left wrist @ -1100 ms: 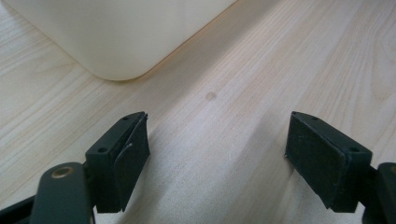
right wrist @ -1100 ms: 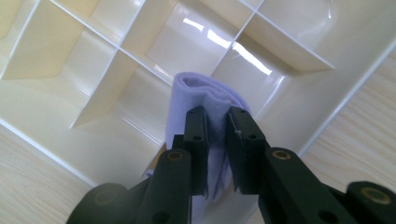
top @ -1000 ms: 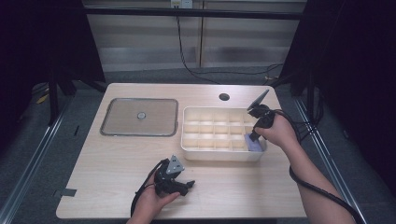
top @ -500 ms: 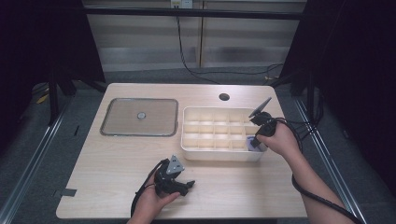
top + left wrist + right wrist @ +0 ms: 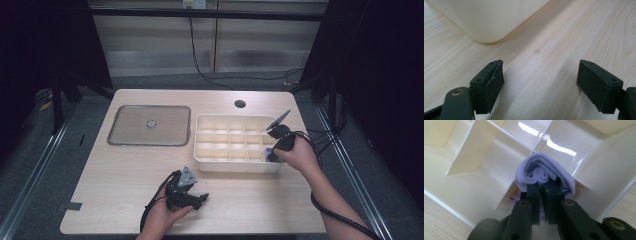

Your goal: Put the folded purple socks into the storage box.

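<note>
A rolled lavender cloth [image 5: 541, 170] sits in the front right corner compartment of the cream divided tray [image 5: 474, 147], up against a divider. My right gripper [image 5: 543, 188] is shut on the roll's near edge, its jaws almost together. From above, that gripper [image 5: 274, 152] points down into the tray [image 5: 235, 166], and a bit of the cloth [image 5: 269, 151] shows beside the hand. My left gripper [image 5: 199, 201] lies near the table's front edge, open and holding nothing. In its own view the left gripper [image 5: 540, 80] faces bare wood, with a corner of the tray [image 5: 489, 20] ahead.
A flat clear lid [image 5: 150, 125] with a small knob lies to the left of the tray. A round cable hole [image 5: 240, 104] is in the tabletop behind the tray. The tray's other compartments look empty. Cables trail off the right edge.
My right hand has sunk with the cloth, which now sits lower in the front right compartment. The left hand has stayed where it was.
</note>
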Tool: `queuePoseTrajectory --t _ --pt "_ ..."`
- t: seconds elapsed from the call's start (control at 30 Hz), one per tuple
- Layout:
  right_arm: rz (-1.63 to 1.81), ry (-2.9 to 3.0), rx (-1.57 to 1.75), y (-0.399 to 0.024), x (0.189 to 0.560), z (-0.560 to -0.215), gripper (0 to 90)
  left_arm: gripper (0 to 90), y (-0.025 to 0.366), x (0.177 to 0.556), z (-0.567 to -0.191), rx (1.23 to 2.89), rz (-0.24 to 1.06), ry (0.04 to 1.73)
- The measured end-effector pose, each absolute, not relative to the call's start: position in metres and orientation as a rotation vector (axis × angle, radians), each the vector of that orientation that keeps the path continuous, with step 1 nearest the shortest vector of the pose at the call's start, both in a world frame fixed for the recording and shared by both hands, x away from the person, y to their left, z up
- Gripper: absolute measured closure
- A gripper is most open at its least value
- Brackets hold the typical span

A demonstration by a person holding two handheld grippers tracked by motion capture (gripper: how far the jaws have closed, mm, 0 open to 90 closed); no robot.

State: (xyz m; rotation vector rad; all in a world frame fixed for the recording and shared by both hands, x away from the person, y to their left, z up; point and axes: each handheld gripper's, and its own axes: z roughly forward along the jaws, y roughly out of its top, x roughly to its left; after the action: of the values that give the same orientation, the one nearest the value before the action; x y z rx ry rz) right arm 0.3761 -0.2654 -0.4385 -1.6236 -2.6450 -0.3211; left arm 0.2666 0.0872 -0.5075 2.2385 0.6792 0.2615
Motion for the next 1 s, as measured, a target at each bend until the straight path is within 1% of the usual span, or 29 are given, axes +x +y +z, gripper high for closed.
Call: queuePoseTrajectory --t 0.27,0.53,0.6,0.7,1.0 --pt "-0.274 -2.648 -1.622 -0.261 0.377 -0.444 84.9 21.0 0.087 0.267 -0.508 2.236 0.264 0.68" --pt "-0.309 -2.641 -1.625 -0.263 0.376 -0.446 84.2 21.0 0.087 0.267 -0.507 2.239 0.262 0.679" --pt "-0.319 -2.635 -1.628 -0.265 0.375 -0.444 83.2 21.0 0.087 0.267 -0.507 2.238 0.261 0.679" --pt "-0.321 -2.651 -1.616 -0.266 0.374 -0.441 79.4 21.0 0.087 0.267 -0.507 2.238 0.261 0.68" --pt "-0.375 -2.668 -1.601 -0.27 0.37 -0.42 77.2 21.1 0.087 0.267 -0.507 2.238 0.262 0.68"
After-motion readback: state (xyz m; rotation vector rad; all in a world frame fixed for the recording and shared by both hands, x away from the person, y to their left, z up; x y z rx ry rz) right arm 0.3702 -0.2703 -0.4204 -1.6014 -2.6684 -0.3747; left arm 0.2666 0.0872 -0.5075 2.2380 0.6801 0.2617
